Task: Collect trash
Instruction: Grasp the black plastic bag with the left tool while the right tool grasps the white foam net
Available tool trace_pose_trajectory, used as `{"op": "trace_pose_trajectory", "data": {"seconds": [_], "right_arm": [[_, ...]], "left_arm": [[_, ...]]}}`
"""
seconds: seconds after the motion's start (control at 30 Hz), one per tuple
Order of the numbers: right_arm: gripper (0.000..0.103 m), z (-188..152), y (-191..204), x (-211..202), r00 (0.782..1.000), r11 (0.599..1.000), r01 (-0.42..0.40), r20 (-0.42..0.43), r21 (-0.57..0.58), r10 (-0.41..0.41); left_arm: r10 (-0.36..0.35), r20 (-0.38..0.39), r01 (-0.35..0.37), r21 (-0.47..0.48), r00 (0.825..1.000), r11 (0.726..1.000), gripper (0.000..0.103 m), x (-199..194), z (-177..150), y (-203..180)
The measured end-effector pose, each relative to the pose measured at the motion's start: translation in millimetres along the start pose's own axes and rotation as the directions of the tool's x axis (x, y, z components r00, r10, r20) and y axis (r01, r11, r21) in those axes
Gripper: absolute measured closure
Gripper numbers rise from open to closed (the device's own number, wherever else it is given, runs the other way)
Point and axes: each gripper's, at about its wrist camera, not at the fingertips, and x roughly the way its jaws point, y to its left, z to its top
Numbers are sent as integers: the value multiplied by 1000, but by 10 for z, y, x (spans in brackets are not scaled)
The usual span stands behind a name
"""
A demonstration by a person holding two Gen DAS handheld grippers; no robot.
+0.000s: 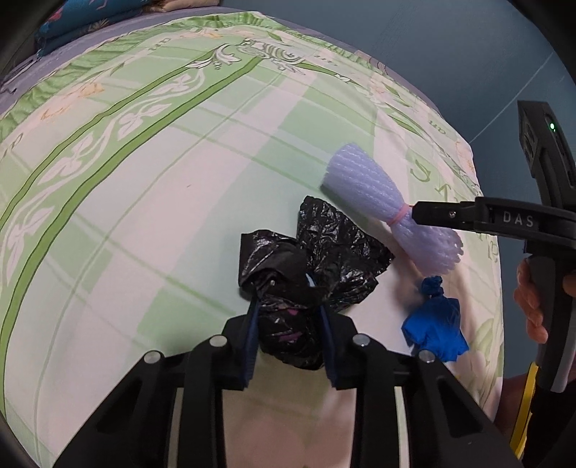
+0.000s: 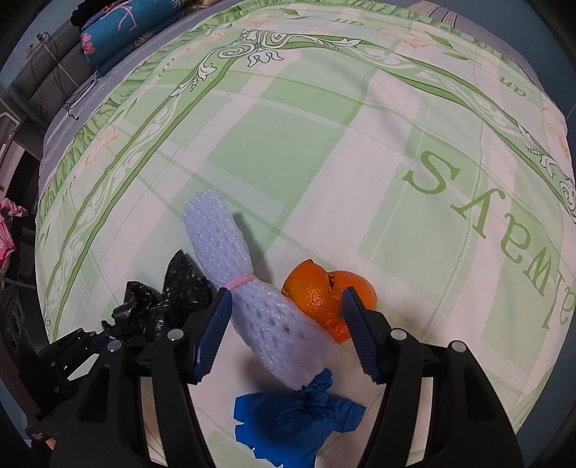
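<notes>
**Black bag pinched on the left, right jaws wide over the foam net**

Gripping a crumpled black bag [image 1: 306, 288], the left gripper [image 1: 289, 309] has its two blue-padded fingers closed in against the bag's bunched lower part, with the loose upper folds fanning out ahead of the tips over the green-and-white bedsheet [image 1: 144, 201]. Whether the bag is lifted clear of the sheet or rests on it is hard to judge from the left wrist view.

The right gripper [image 2: 286, 306] is spread wide, its fingers well apart and holding nothing. Between them lies a pale lilac foam net [image 2: 248, 288], cinched near its middle by a pink rubber band [image 2: 239, 280]. The left finger sits just beside the band; the right finger stands in front of an orange peel [image 2: 320, 295], which lies just beside the net on its right. In the left wrist view the right gripper's finger tip reaches in from the right and meets the net at the band.

A knotted blue scrap [image 2: 288, 421], seemingly a glove or wrapper, lies at the net's near end, touching it. The bag sits to the net's left, close beside it. Folded blue patterned bedding [image 2: 118, 28] lies at the sheet's far left edge.
</notes>
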Motion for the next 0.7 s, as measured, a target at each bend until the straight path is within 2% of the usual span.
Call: {"op": "trace_pose_trajectory", "data": {"seconds": [0.33,0.5,0.6,0.7], "right_arm": [[43,-86,285,-3,1000,999,5,-14,-52,-6],[43,-163,478,-67,1000,995,-5,4,-96,5],[43,-167,607,-67,1000,991,20,18,-134,-18],[43,-148,677,38,1000,989,22,-4,-148,-23]], "left_arm": [[-17,38,20,-84,999,996,76,-381,-179,400],[-30,66,37,-107,997,994,76,-531,-238,529],[-27,82,36,-117,996,992,76,-623,-252,608],[-28,97,40,-131,995,991,76,-705,-270,695]]}}
